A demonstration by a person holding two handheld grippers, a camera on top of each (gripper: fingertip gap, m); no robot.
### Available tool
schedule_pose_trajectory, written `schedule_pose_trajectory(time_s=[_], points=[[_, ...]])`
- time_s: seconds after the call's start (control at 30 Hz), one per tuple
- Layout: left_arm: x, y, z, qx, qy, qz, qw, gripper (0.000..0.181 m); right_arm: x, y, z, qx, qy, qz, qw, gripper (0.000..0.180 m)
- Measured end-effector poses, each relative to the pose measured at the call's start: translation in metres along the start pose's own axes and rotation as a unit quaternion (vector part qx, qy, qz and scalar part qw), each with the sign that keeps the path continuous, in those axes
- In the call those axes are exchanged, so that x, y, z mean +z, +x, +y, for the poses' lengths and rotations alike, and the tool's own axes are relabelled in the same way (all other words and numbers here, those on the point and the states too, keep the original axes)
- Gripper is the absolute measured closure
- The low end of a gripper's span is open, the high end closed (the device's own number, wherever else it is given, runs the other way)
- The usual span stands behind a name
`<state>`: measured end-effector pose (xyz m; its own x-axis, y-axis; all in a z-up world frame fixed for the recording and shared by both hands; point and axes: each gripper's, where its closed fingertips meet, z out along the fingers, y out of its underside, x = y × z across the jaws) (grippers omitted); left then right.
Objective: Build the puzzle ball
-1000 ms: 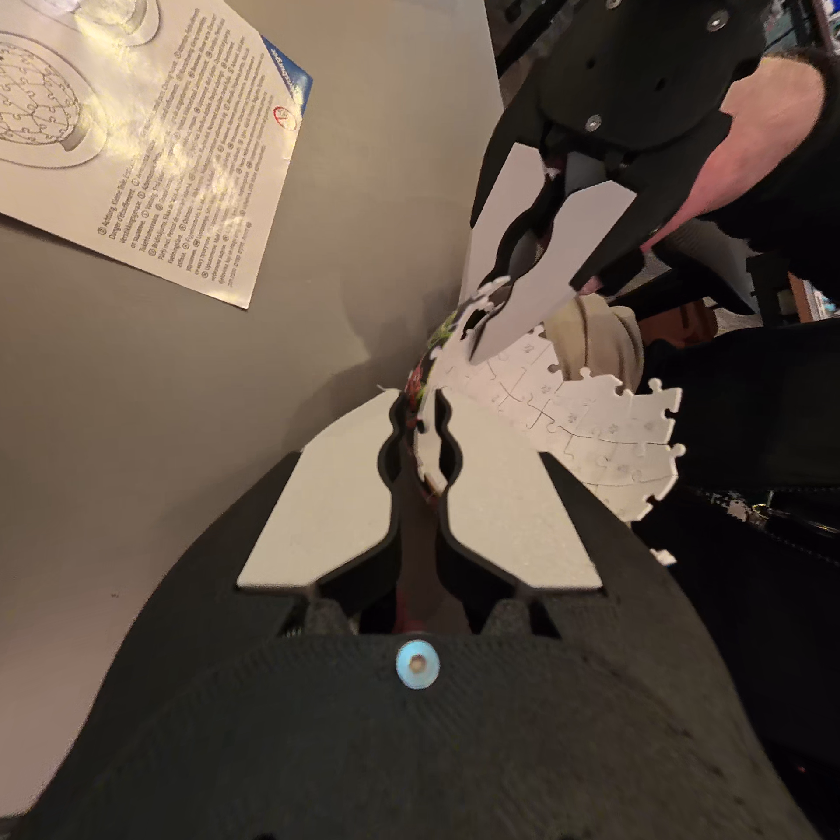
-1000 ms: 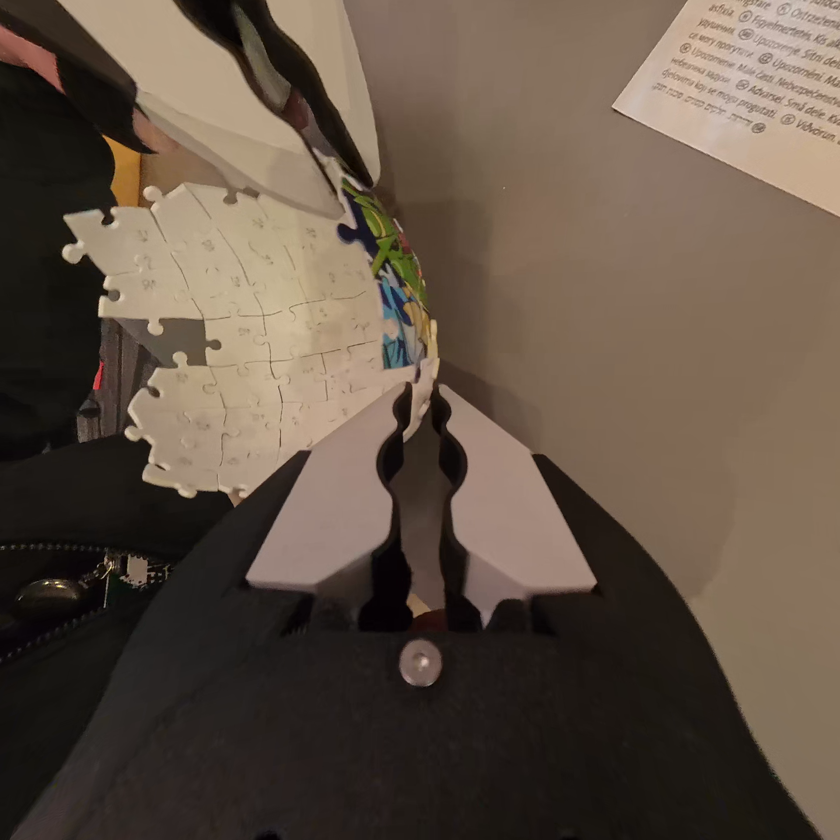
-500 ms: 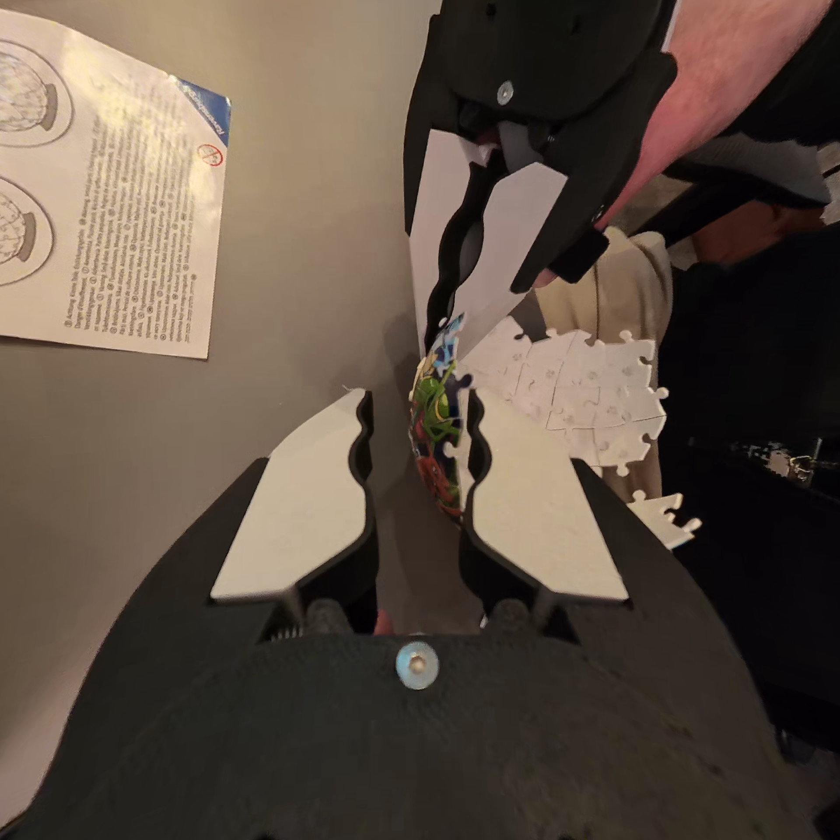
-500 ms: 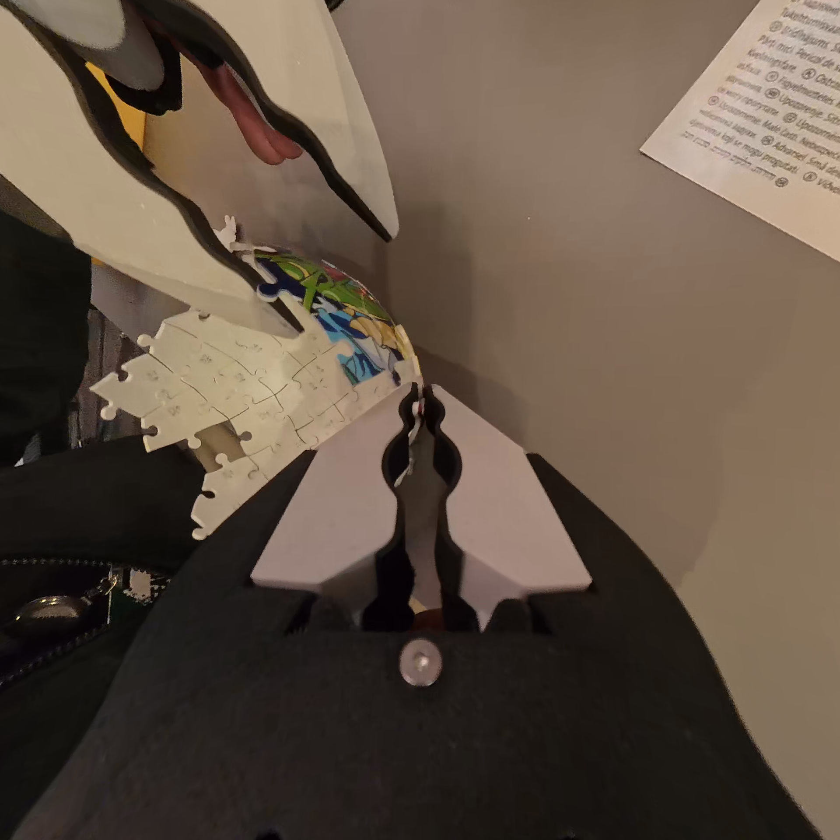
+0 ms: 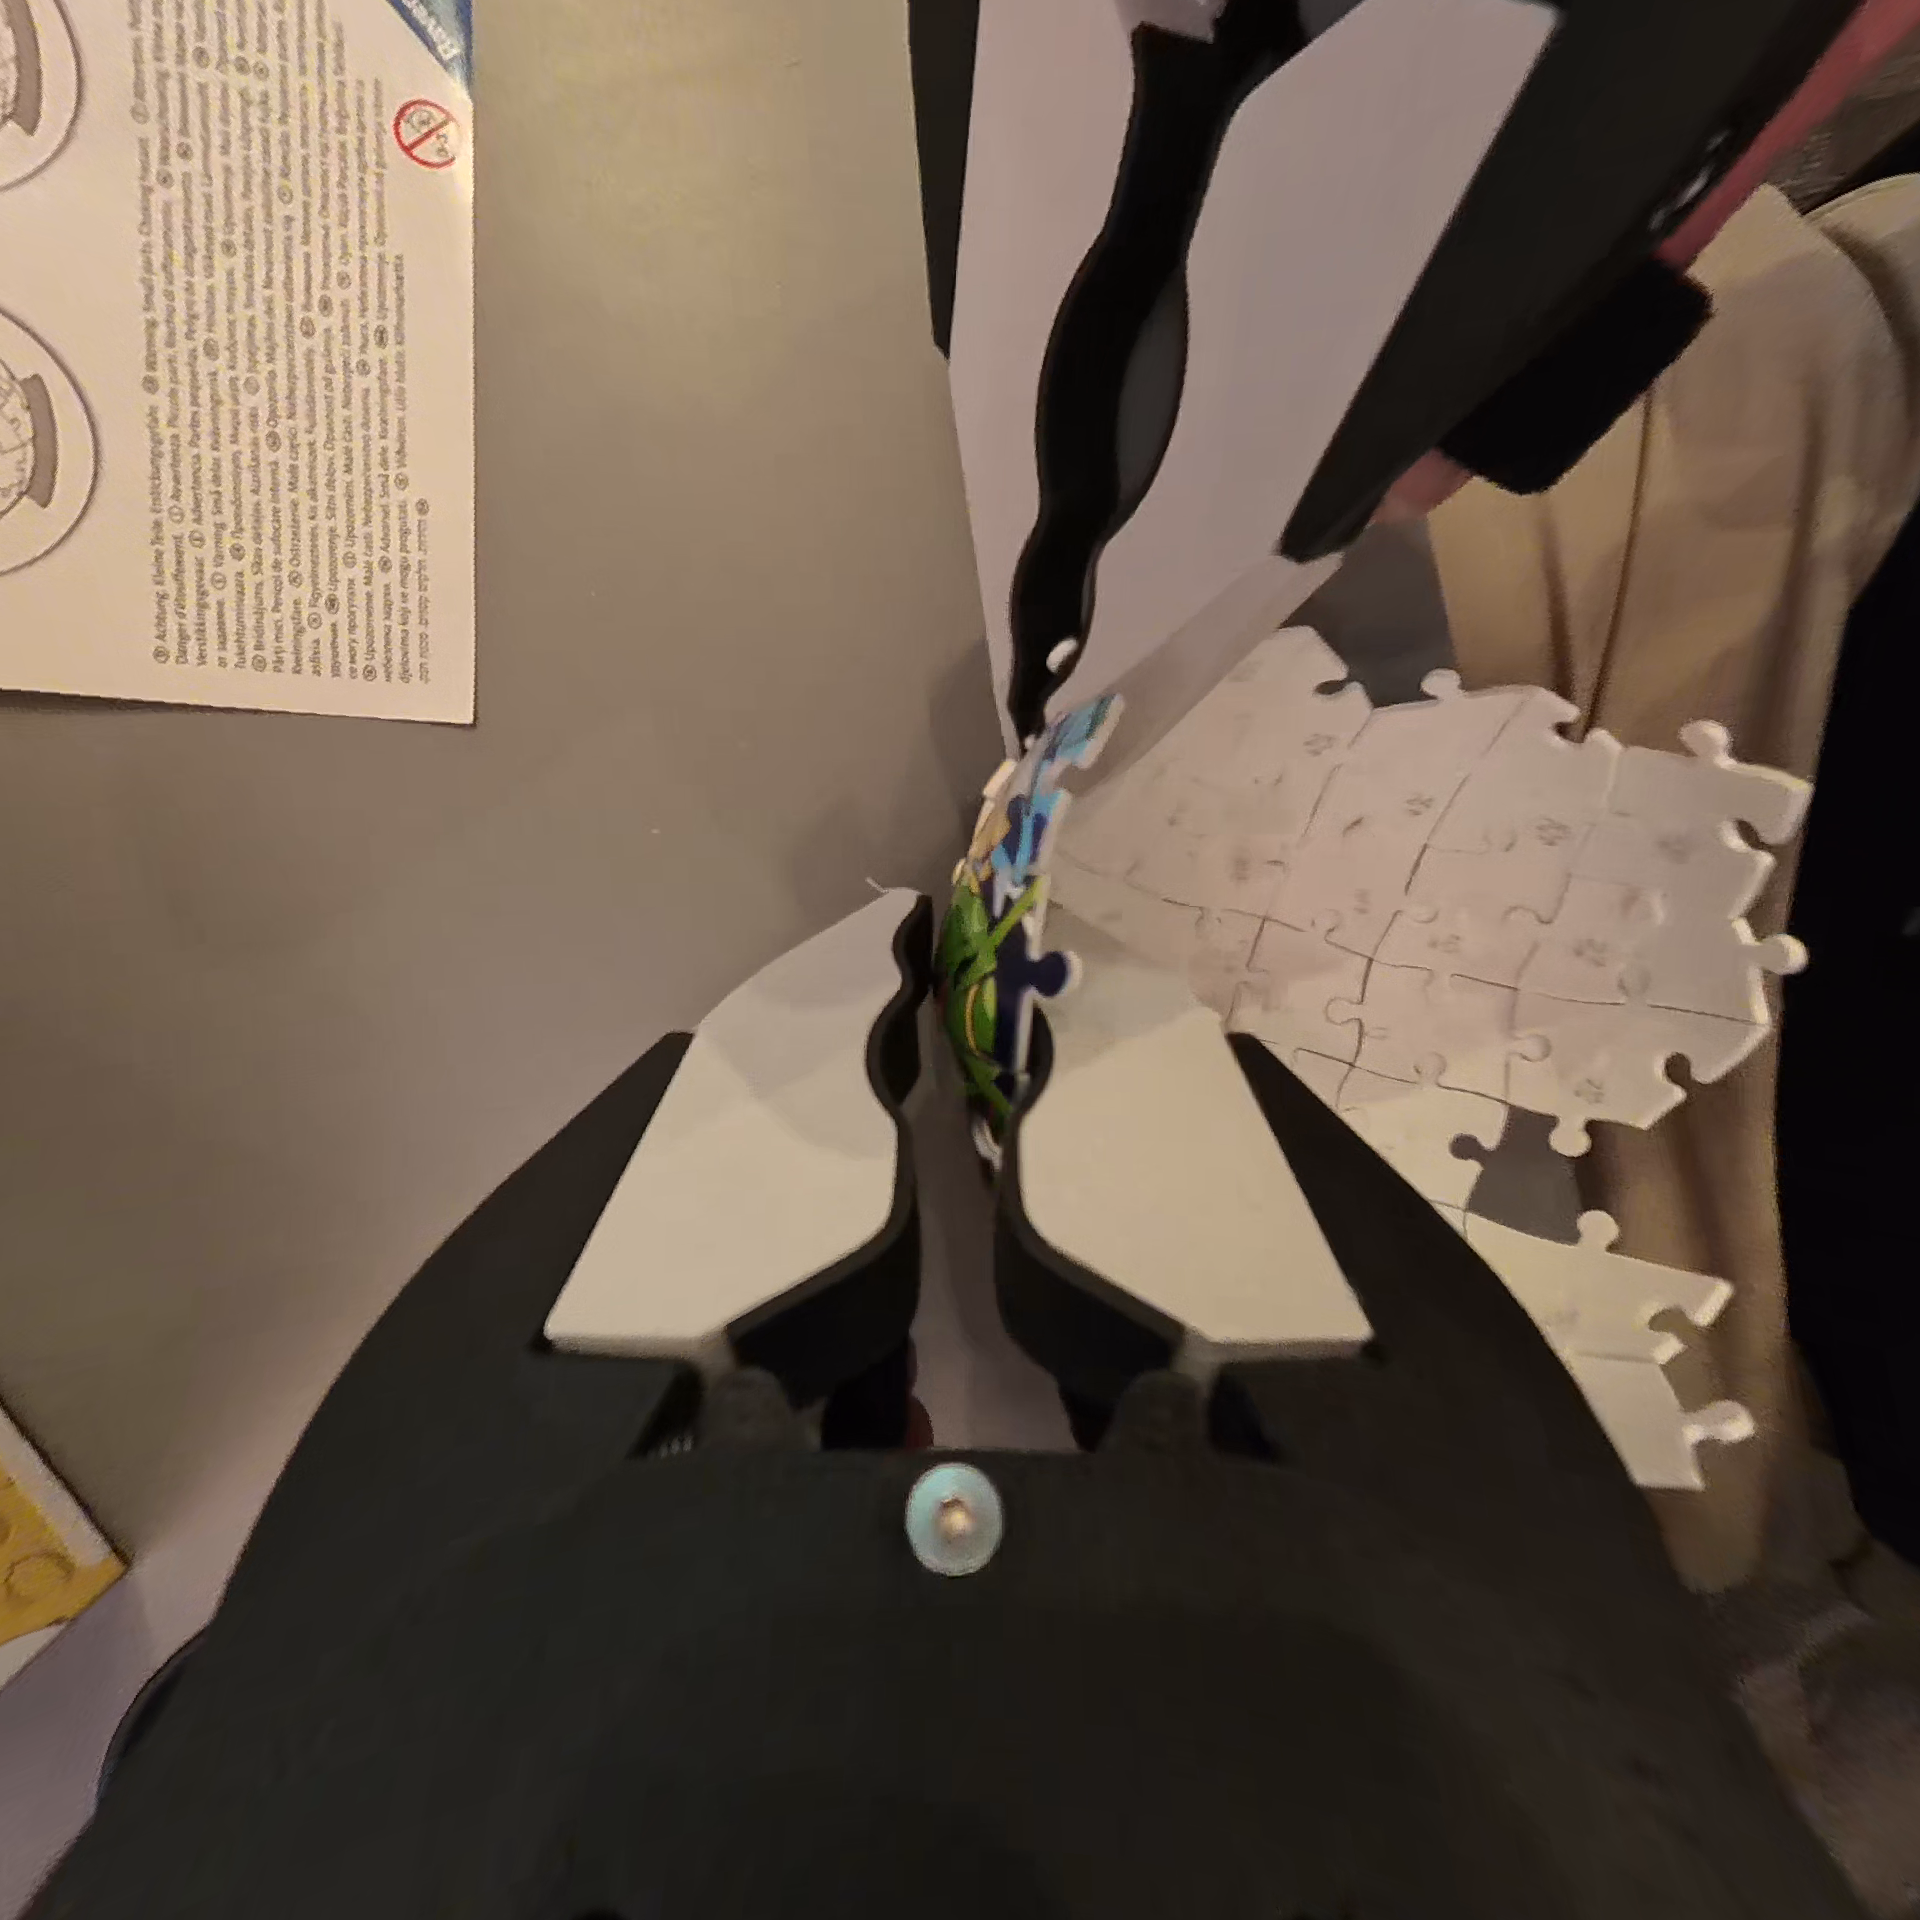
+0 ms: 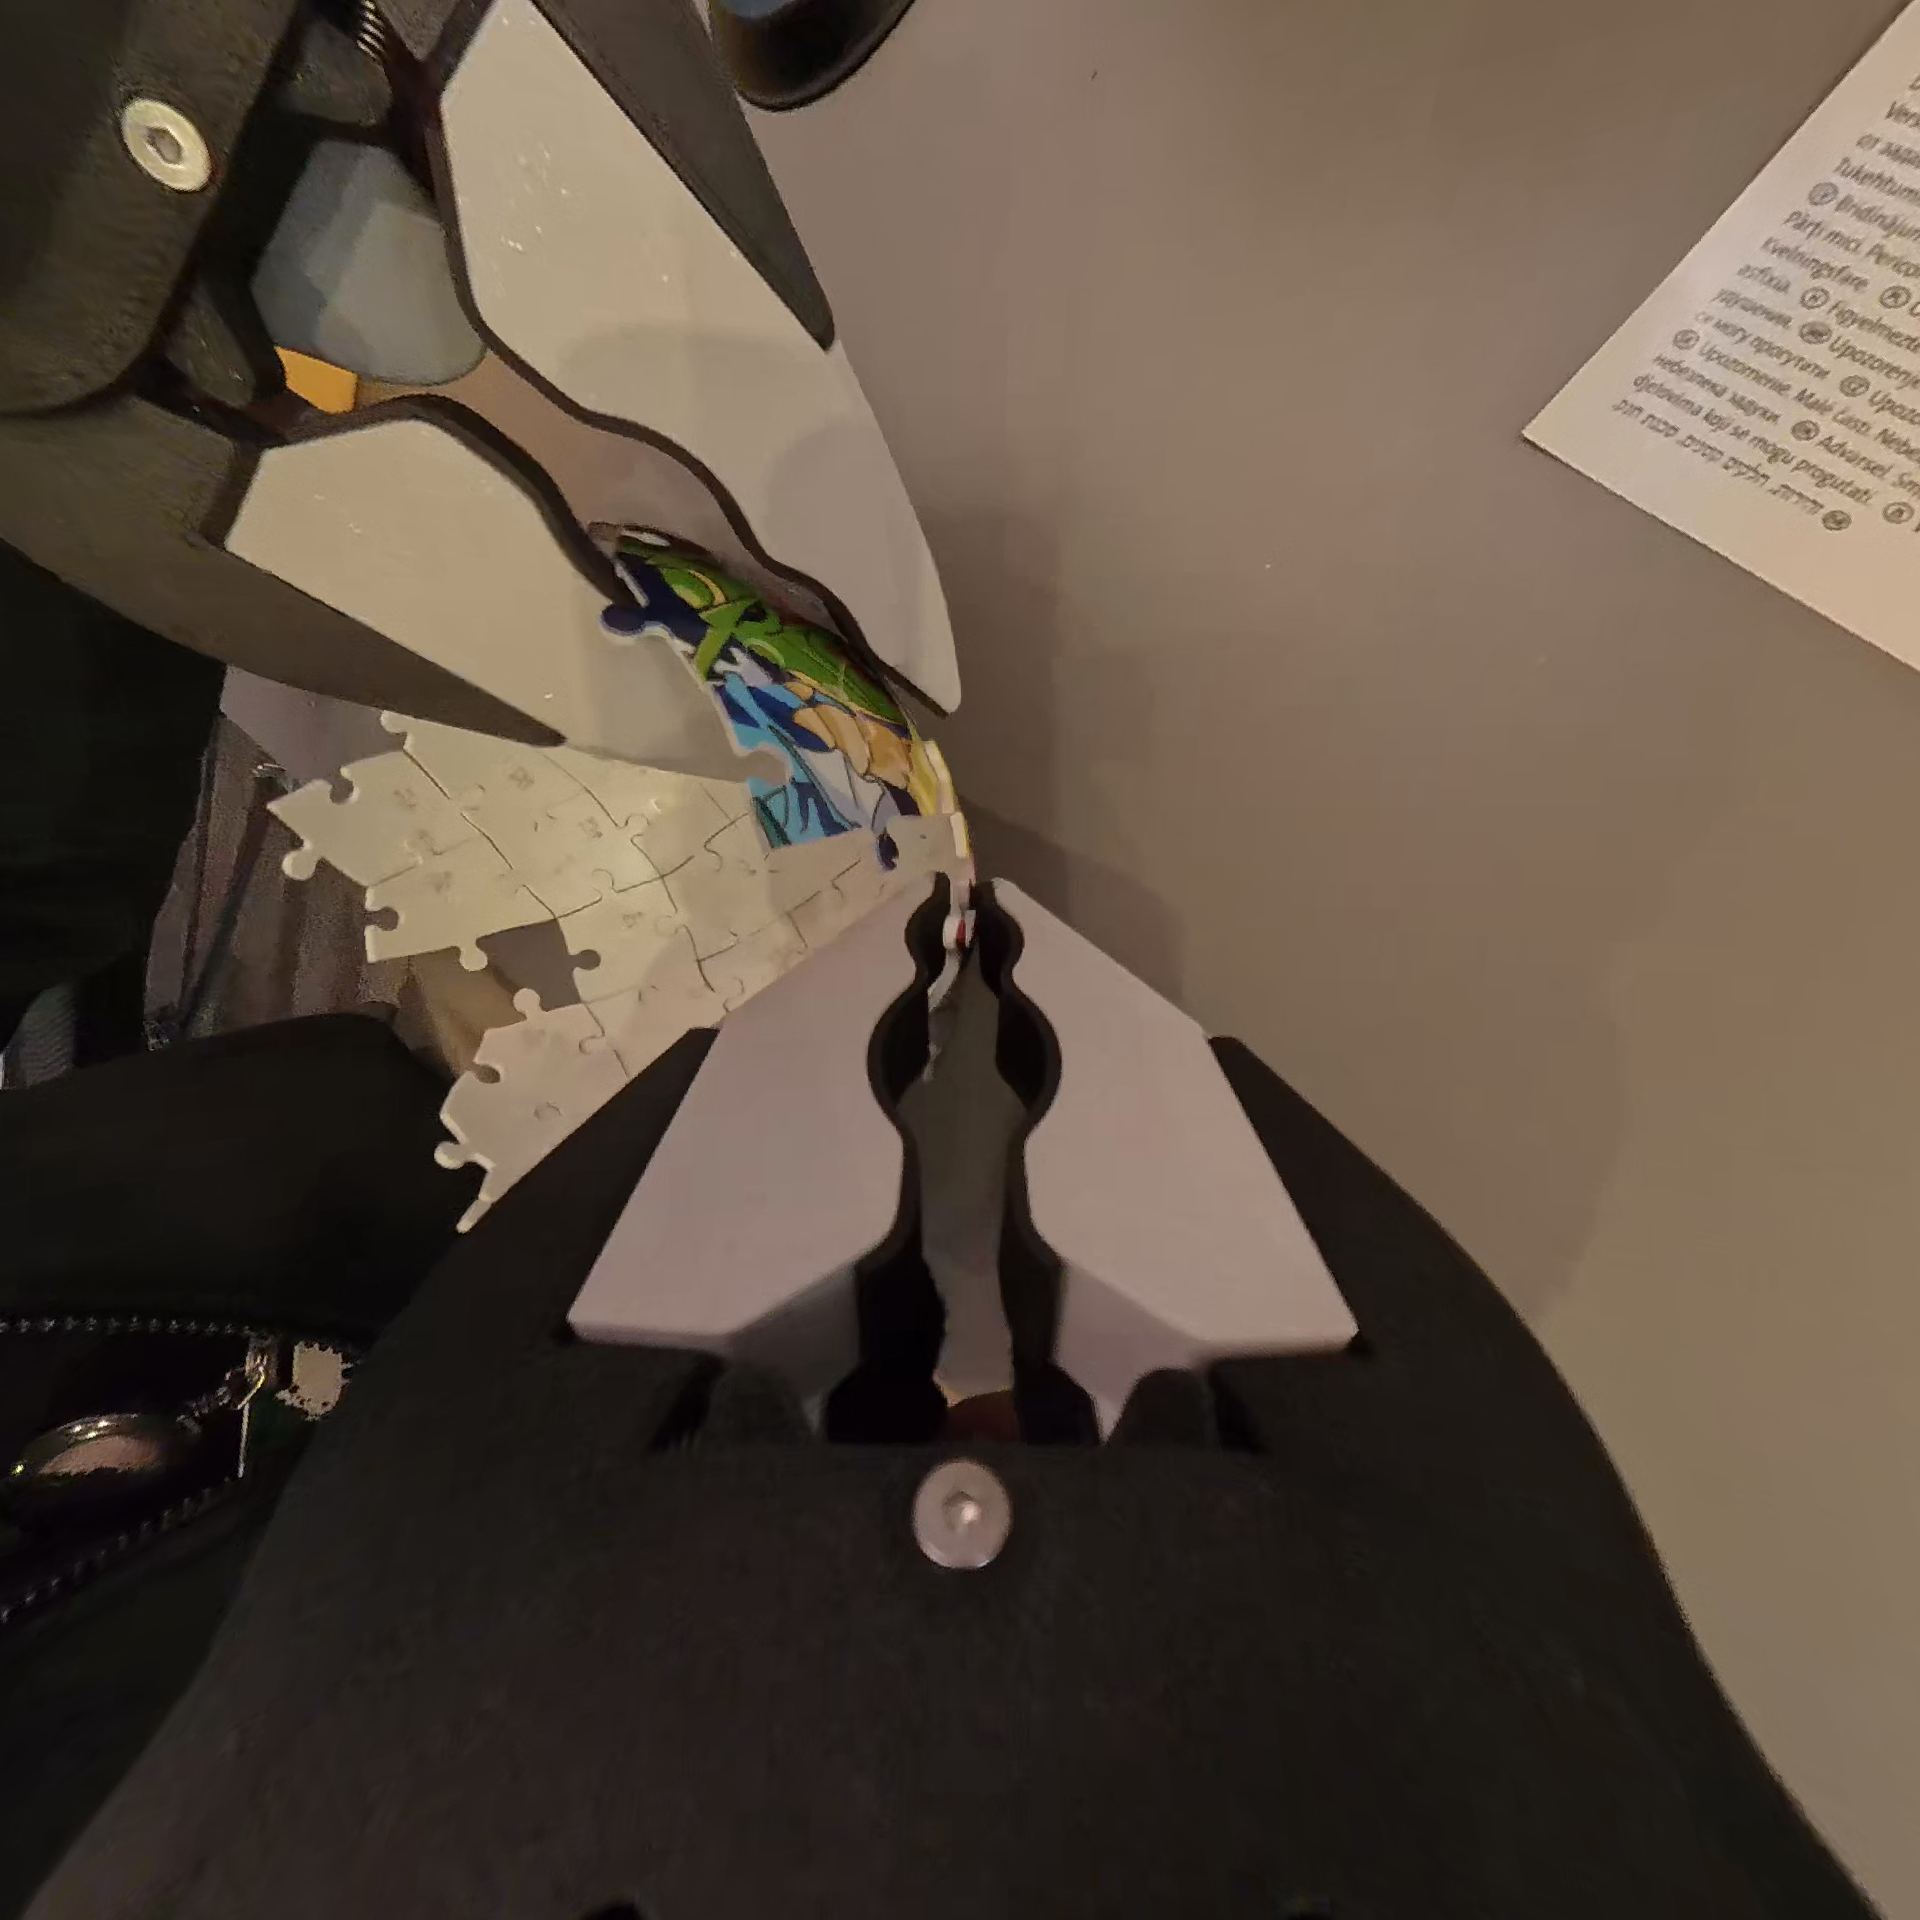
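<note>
The partly built puzzle ball [image 5: 1455, 914] is a curved shell, white and numbered inside, with a green and blue picture outside. It hangs in the air over the grey table [image 5: 675, 623]. My left gripper [image 5: 977, 977] is shut on the shell's coloured rim. My right gripper [image 5: 1044, 696] comes in from above and pinches the same rim a little farther along. In the right wrist view, the right gripper [image 6: 961, 899] is shut on an edge piece of the shell [image 6: 623, 883]. There the left gripper [image 6: 748, 722] straddles the coloured rim at upper left.
A printed instruction sheet [image 5: 260, 364] lies flat on the table, and also shows in the right wrist view [image 6: 1766, 364]. A yellow object [image 5: 42, 1558] pokes in at lower left. A person's beige clothing [image 5: 1714, 520] and a dark zipped garment [image 6: 104, 1455] are close behind the shell.
The left gripper let go, opened around the rim, then closed again on the coloured edge. The right gripper kept its hold. Both grippers have come closer together.
</note>
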<state>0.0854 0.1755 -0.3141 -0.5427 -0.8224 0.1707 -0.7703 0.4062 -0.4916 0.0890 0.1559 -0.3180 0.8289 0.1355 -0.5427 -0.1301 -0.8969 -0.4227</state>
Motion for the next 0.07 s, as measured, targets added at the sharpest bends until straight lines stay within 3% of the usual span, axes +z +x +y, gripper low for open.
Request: schedule_pose_trajectory(time_s=[0.03,0.07], points=[[0.0004,-0.0006,0.0011,0.003,-0.002,-0.005,1.0,0.172,-0.0002,-0.0009,-0.0008,-0.005,0.002,0.0,1.0,0.176],[0.0005,-0.0014,0.0014,0.002,-0.002,-0.008,1.0,0.173,-0.0001,-0.0012,-0.0017,-0.009,0.005,0.0,1.0,0.175]])
